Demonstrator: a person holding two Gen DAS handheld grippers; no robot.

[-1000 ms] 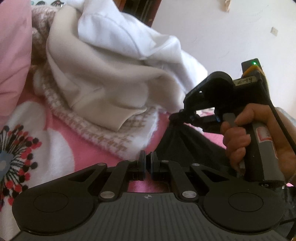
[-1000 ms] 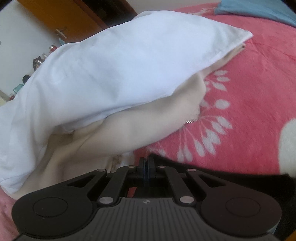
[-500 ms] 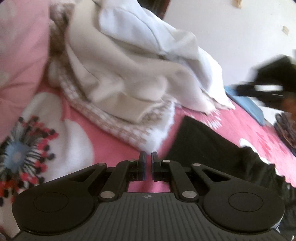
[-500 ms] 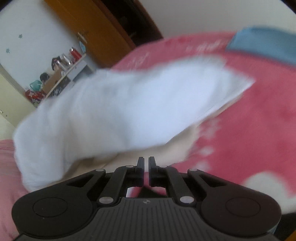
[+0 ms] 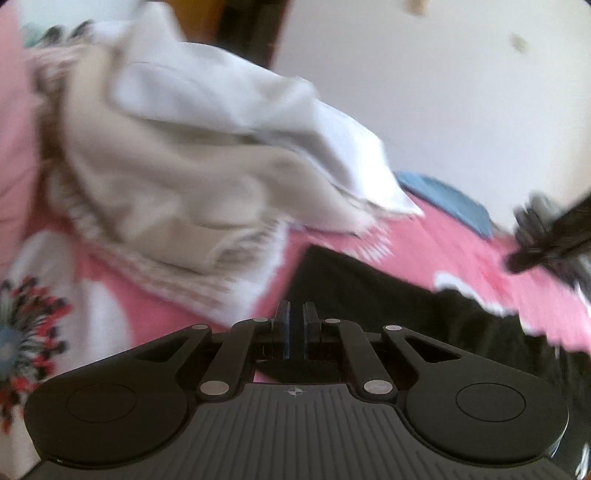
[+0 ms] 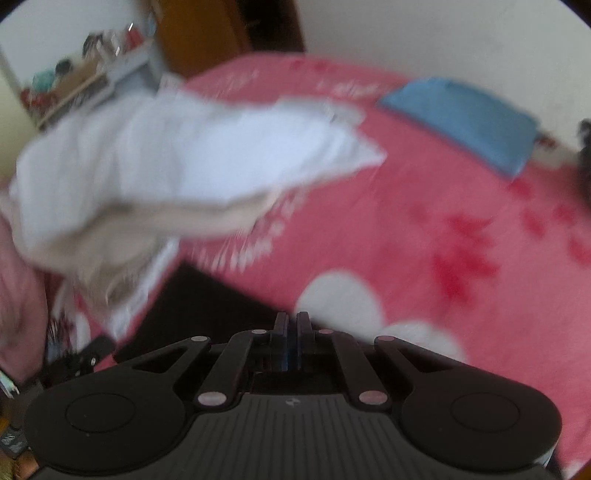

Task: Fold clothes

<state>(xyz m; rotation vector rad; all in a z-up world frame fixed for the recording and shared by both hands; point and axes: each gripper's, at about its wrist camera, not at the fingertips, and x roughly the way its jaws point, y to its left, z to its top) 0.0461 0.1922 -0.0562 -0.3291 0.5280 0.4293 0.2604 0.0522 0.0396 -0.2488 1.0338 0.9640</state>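
Note:
A black garment (image 5: 388, 295) lies spread flat on the pink flowered bedspread (image 5: 461, 254), just ahead of my left gripper (image 5: 296, 310). That gripper is shut, with nothing visible between its pads. My right gripper (image 6: 291, 321) is also shut and empty, and hangs above the bedspread (image 6: 406, 221) over the black garment's (image 6: 192, 306) edge. In the left wrist view the right gripper (image 5: 546, 236) shows as a dark blur at the right edge. A heap of white and beige clothes (image 5: 184, 166) lies beyond the black garment, and the same heap (image 6: 166, 166) fills the left of the right wrist view.
A folded blue cloth (image 6: 461, 118) lies at the far side of the bed near the white wall. Behind the heap are a brown wooden door (image 6: 207, 33) and a shelf with small items (image 6: 74, 81). Pink bedding (image 5: 14, 129) rises at the left.
The right gripper, shut on the raised black garment a second ago, has let it go and swung up and off to the right. The garment now lies flat. Both views are motion-blurred.

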